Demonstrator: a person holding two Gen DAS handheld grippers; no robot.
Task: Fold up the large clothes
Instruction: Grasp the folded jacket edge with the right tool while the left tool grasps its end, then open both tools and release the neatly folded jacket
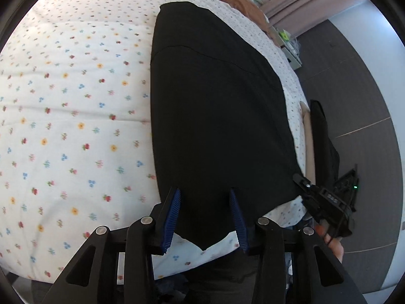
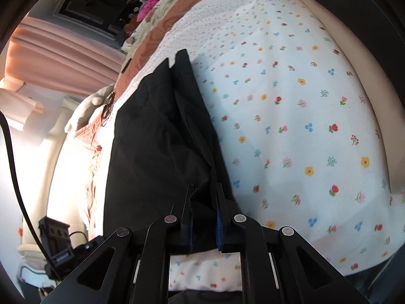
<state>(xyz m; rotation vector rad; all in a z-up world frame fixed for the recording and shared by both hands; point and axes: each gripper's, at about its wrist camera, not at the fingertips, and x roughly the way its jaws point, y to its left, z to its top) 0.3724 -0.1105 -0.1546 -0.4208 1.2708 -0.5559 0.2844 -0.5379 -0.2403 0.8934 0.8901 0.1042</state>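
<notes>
Lying flat on a flower-print bedspread [image 1: 76, 106], a black garment [image 1: 215, 106] runs lengthwise away from both cameras, w/ its near edge at the bed's front. Left gripper [image 1: 206, 217] sits over that near edge, jaws partway open — blue ribbed pads [image 1: 172, 223] stand either side of the cloth's pointed corner, not pressing on it, so nothing is gripped there. Right gripper [image 2: 203, 217] is nearly closed, jaws pinching a bunched fold of the same garment [image 2: 162, 136] at its near edge; fabric rises in a ridge between the fingers and runs up the bed. In the left wrist view the right gripper [image 1: 326, 202] shows at the garment's right corner, a person's hand [image 1: 334, 243] on its handle. Beyond the bedspread — a rust-brown blanket [image 2: 162, 38] and a heap of mixed clothes [image 2: 157, 2] at the far end, pink curtains [image 2: 63, 48] to one side. Dark floor [image 1: 354, 81] beside the bed in the left wrist view.
</notes>
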